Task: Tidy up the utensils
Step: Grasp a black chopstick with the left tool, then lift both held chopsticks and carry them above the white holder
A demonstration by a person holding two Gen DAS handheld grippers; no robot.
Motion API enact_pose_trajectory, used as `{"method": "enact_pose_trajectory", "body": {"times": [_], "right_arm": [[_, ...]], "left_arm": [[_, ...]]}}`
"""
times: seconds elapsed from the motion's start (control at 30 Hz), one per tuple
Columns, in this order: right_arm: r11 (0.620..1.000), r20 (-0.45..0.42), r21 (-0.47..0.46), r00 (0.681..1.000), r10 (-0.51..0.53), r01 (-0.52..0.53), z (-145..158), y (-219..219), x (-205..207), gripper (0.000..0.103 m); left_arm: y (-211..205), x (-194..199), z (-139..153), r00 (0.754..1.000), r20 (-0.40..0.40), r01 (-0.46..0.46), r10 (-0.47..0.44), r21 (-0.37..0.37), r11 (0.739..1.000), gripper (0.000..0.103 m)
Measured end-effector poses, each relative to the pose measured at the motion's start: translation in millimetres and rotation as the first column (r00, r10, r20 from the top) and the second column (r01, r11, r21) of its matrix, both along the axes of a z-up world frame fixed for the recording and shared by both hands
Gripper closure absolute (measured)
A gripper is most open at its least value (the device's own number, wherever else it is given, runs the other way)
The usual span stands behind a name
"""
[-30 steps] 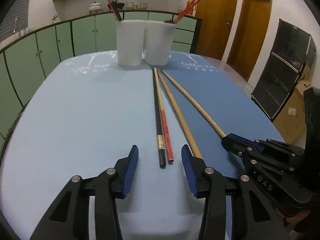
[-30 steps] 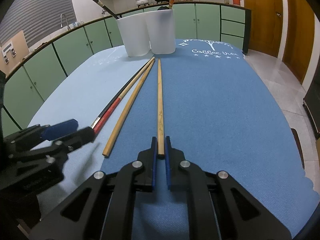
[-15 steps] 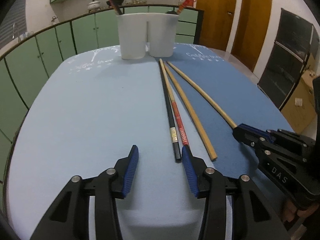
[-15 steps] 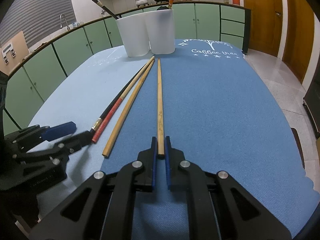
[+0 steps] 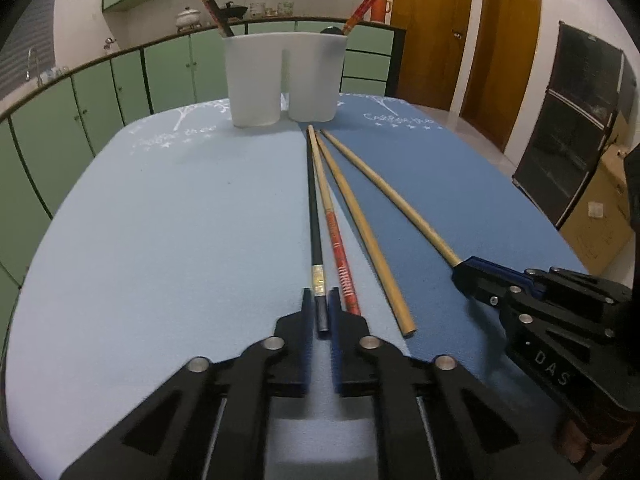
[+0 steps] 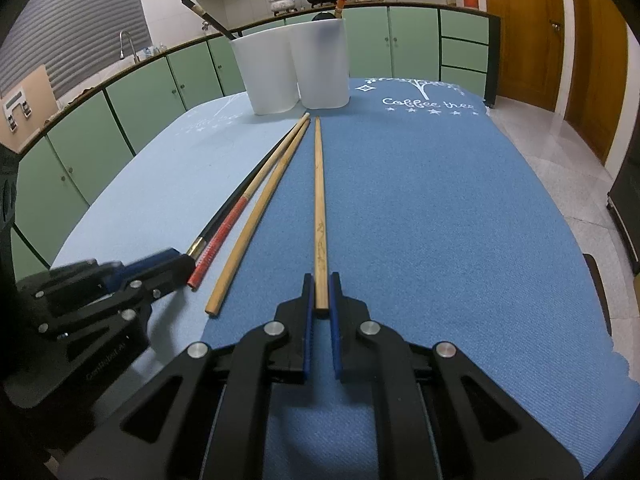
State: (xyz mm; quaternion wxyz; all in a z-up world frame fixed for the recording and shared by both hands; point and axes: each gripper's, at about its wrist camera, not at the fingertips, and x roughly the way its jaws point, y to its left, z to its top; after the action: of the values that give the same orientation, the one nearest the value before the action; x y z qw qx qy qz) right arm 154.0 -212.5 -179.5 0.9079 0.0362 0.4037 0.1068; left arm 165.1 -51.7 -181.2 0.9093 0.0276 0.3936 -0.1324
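Several long chopsticks lie side by side on the blue table mat. My left gripper [image 5: 320, 312] is shut on the near end of the black chopstick [image 5: 314, 216], which still rests on the mat. Beside it lie a red-handled chopstick [image 5: 338, 248] and a plain wooden one [image 5: 360, 232]. My right gripper [image 6: 321, 298] is shut on the near end of another wooden chopstick [image 6: 319, 184], also flat on the mat. A white two-cup holder [image 5: 282, 80] stands at the far end, with a dark chopstick in its left cup and red ones in its right cup.
The mat is light blue [image 5: 160, 220] on the left and darker blue [image 6: 440, 200] on the right. Green cabinets ring the room behind. Wooden doors [image 5: 424, 28] and a dark cabinet [image 5: 576, 128] stand to the right, past the table edge.
My left gripper moved right and forward over the black chopstick's end and closed on it from wide open. My right gripper stayed shut on its wooden chopstick.
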Motion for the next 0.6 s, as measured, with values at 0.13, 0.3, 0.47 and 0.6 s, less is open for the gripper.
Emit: {"method": "enact_pose_trajectory", "body": {"times": [0.13,0.3,0.47,0.6], "right_arm": [[1.000,-0.017,0.015,1.000,0.001,0.000,3,-3,0,0.097],[0.999,-0.016,0.040,1.000,-0.005,0.006,13,-9,1,0.097],[0.999,0.032,0.049,0.999,-0.006,0.005,38,-15,-1,0.097],[0.999,0.083,0.054,0.997,-0.008,0.003,66,-22,0,0.097]], "left_arm": [[4,-1,3,1.000,0.005,-0.016,0.016,-0.017,1.000,0.097],[15,-4,24,0.999,0.045,-0.028,0.030,-0.035,0.999,0.097],[22,-10,59,0.992,0.118,-0.029,0.032,-0.026,0.999,0.097],[27,-14,92,0.981,0.193,-0.028,0.034,-0.033,0.999,0.097]]}}
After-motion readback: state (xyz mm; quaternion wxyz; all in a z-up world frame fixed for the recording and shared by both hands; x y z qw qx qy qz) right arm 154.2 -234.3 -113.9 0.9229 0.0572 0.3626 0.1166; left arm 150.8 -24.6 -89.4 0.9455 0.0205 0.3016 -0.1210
